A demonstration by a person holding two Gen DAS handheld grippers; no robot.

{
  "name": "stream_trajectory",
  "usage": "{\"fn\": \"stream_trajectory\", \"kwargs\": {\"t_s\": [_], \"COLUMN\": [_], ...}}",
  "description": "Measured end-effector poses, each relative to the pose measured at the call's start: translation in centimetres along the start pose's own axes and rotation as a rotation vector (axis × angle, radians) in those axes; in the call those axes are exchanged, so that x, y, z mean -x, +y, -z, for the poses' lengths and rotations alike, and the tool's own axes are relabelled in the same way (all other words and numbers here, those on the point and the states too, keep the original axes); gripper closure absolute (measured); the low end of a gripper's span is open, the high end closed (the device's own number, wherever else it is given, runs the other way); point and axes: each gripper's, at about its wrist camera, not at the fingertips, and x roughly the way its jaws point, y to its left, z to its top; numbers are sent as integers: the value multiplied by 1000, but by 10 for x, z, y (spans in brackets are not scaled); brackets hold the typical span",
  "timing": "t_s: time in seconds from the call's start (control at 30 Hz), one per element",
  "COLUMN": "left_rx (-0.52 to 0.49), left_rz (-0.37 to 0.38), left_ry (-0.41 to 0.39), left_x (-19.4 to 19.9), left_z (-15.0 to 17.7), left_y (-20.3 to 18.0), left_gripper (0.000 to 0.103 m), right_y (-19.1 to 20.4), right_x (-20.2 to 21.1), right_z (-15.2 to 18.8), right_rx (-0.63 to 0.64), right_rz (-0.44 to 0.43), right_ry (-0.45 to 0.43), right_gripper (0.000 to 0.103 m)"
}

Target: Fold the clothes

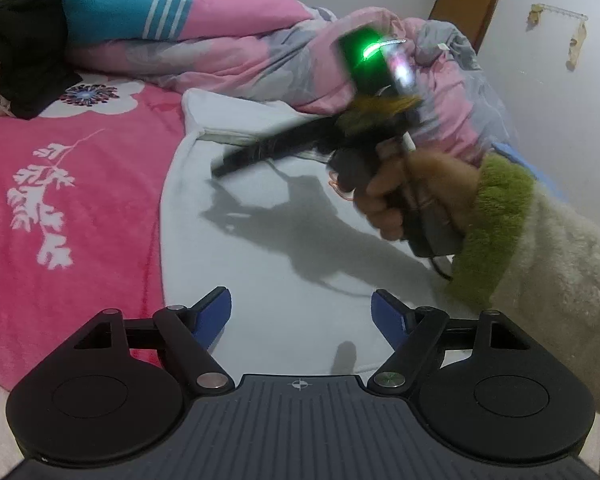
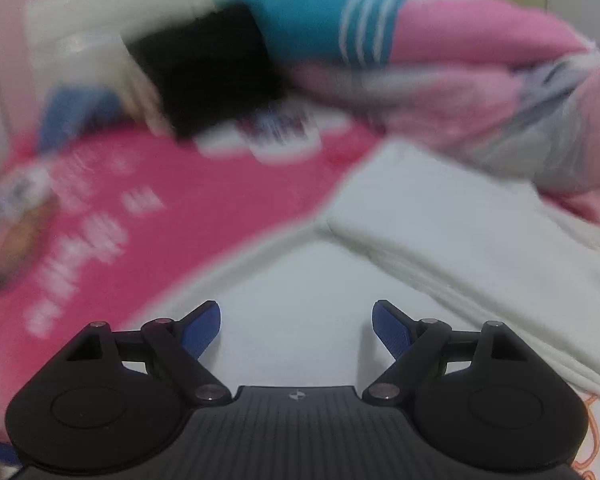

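Lying spread on the bed: a white garment (image 1: 284,216), its left edge running against the pink floral bedsheet (image 1: 60,208), its far edge tucked under the bunched pink and grey quilt (image 1: 236,52)

Hovering over the garment's near part: left gripper (image 1: 301,316), jaws standing wide apart, blue pads (image 1: 212,316) clear of the cloth, nothing between them

Showing only in the left wrist view: the person's right hand (image 1: 396,200) gripping the other tool's handle, a fuzzy cream sleeve with a green cuff (image 1: 496,236), a green light on the tool, its shadow falling across the garment, a brown door (image 1: 468,4) in the white wall beyond

Showing only in the right wrist view, heavily blurred: right gripper (image 2: 297,330), jaws also wide apart and empty above white cloth, a folded thickness of the garment (image 2: 452,216) lying toward the quilt, a bit of orange print at the lower right corner

Appearing in both views: a black cloth (image 1: 24,48) at the bed's far left, beside the teal striped part of the quilt

Lying bare between the black cloth and the garment's left edge: a broad stretch of pink sheet
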Motion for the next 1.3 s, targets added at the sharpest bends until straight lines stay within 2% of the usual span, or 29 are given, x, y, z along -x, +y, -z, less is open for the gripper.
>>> {"fn": "stream_trajectory", "kwargs": {"t_s": [0.07, 0.17, 0.27, 0.33, 0.4, 0.5, 0.6, 0.67, 0.7, 0.73, 0.77, 0.83, 0.9, 0.93, 1.0, 1.07, 1.17, 1.23, 1.3], "left_rx": [-2, -13, -45, -75, -86, -83, -95, -108, -116, -124, -132, -148, -157, -157, -164, -163, -146, -140, -138], "left_rz": [22, 55, 67, 57, 52, 57, 26, -3, -17, -30, -43, -69, -82, -80, -79, -76, -79, -92, -99], "left_ry": [-4, -7, 10, 30, 41, 42, 54, 66, 69, 71, 72, 76, 79, 79, 75, 75, 73, 76, 77], "left_x": [-1, -5, -12, -17, -19, -23, -31, -39, -41, -42, -43, -46, -49, -50, -50, -50, -51, -52, -53], "left_z": [0, 1, 2, 3, 3, -1, -5, -5, -4, -3, -2, 0, 1, 2, 1, -1, -4, -6, -7], "left_y": [-1, -3, -9, -16, -23, -33, -46, -54, -54, -54, -54, -54, -50, -47, -45, -43, -43, -45, -46], "left_gripper": [25, 22, 18, 18, 18, 14, 13, 13, 13, 13, 13, 13, 13, 13, 13, 13, 13, 13, 13], "right_y": [-8, -19, -31, -39, -45, -54, -56, -56, -58, -62, -67, -79, -91, -96, -105, -112, -112, -108, -106], "right_x": [21, 95, 176, 227, 255, 262, 231, 192, 172, 157, 150, 143, 170, 185, 216, 243, 250, 234, 199], "right_z": [27, 91, 164, 209, 227, 212, 171, 144, 136, 134, 139, 151, 179, 195, 220, 238, 217, 188, 156], "right_rx": [-25, -117, -200, -262, -307, -307, -240, -198, -190, -193, -209, -251, -304, -325, -375, -427, -421, -359, -302], "right_rz": [0, 20, 102, 154, 212, 205, 124, 93, 99, 104, 108, 107, 127, 146, 183, 219, 266, 226, 171], "right_ry": [14, 45, 92, 129, 151, 55, -97, -141, -133, -124, -116, -114, -129, -131, -119, -100, -117, -177, -201], "right_gripper": [17, 15, 9, 9, 11, 15, 24, 38, 43, 56, 67, 68, 70, 78, 82, 95, 93, 93, 93]}}
